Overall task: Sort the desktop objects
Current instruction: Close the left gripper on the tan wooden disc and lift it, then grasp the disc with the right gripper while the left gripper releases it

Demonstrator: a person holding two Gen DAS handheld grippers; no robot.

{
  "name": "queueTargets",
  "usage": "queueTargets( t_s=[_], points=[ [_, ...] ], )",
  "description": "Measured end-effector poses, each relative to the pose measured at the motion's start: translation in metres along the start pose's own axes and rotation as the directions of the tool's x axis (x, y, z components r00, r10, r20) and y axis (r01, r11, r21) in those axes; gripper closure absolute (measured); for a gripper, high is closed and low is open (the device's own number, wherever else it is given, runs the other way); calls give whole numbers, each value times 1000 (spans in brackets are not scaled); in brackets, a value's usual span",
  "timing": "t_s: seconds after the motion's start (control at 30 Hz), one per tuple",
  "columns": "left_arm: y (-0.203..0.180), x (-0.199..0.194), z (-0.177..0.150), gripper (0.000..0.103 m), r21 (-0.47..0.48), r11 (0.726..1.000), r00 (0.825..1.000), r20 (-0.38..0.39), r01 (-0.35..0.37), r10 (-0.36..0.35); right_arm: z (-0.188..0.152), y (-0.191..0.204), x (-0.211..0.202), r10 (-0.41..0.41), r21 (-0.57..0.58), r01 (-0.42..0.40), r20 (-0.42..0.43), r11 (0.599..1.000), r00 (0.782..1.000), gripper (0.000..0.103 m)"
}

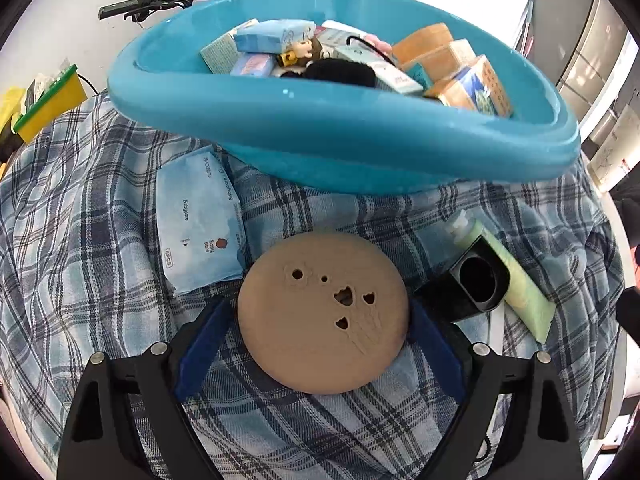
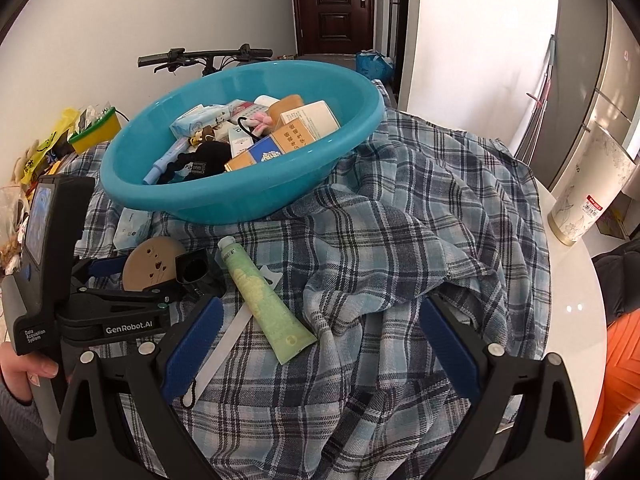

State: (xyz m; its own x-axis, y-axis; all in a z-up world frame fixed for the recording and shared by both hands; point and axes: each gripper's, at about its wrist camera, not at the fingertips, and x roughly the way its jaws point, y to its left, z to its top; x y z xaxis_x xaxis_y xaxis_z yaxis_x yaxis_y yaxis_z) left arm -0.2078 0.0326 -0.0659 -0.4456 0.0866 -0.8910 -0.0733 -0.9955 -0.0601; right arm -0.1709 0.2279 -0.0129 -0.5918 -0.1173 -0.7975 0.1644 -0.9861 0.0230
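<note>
L tongs (image 1: pixel 323 316) clamp the round tan perforated disc (image 1: pixel 323 322) just above the blue plaid cloth (image 2: pixel 400 208) on the counter, near the full teal plastic basin (image 1: pixel 320 128) w/ a pale green tube (image 2: pixel 264 300) beside; R tongs (image 2: pixel 322 334) wide apart, holding nothing.

Bright daylight from beyond; blown-out glare at top; sharp focus; edges fisheye-bent.

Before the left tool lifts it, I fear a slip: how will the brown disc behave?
The brown disc looks stiff and thin, probably light. Its rounded edge could slip from the left tool's pads; set on edge, it may roll.
</note>
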Motion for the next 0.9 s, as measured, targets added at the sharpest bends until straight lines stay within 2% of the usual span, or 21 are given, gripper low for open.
queueTargets(
  t_s=[0.07, 0.2, 0.43, 0.57, 0.67, 0.8, 0.87, 0.9],
  points=[
    [5, -5, 1, 19, -13, 1000, 1000, 5, 25, -25, 0, 0, 0, -3, -2, 3, 2, 1000, 1000, 5],
    [12, -9, 2, 20, -24, 999, 999, -4, 49, -49, 2, 1, 2, 2, 2, -2, 2, 1000, 1000, 5],
    [30, -35, -1, 24, -62, 994, 995, 37, 94, -92, 0, 13, 4, 21, -33, -21, 1, 999, 1000, 5],
    [27, -52, -13, 25, -12, 994, 991, 67, 113, -112, 1, 18, 1, 99, -21, -99, 11, 995, 995, 9],
    [15, -59, -26, 25, 43, 991, 990, 62, 128, -130, 5, 20, 0, 227, 14, -227, 0, 974, 974, 15],
    [-3, -64, -38, 25, 118, 968, 973, 33, 221, -226, 5, 34, 3, 329, 0, -329, -38, 944, 944, 22],
    [-13, -70, -44, 25, 173, 955, 967, 44, 239, -250, 2, 41, 12, 398, 13, -399, -86, 917, 913, 29],
    [-18, -74, -47, 29, 202, 949, 965, 51, 243, -258, -2, 44, 17, 442, 34, -441, -112, 897, 890, 31]
  ],
)
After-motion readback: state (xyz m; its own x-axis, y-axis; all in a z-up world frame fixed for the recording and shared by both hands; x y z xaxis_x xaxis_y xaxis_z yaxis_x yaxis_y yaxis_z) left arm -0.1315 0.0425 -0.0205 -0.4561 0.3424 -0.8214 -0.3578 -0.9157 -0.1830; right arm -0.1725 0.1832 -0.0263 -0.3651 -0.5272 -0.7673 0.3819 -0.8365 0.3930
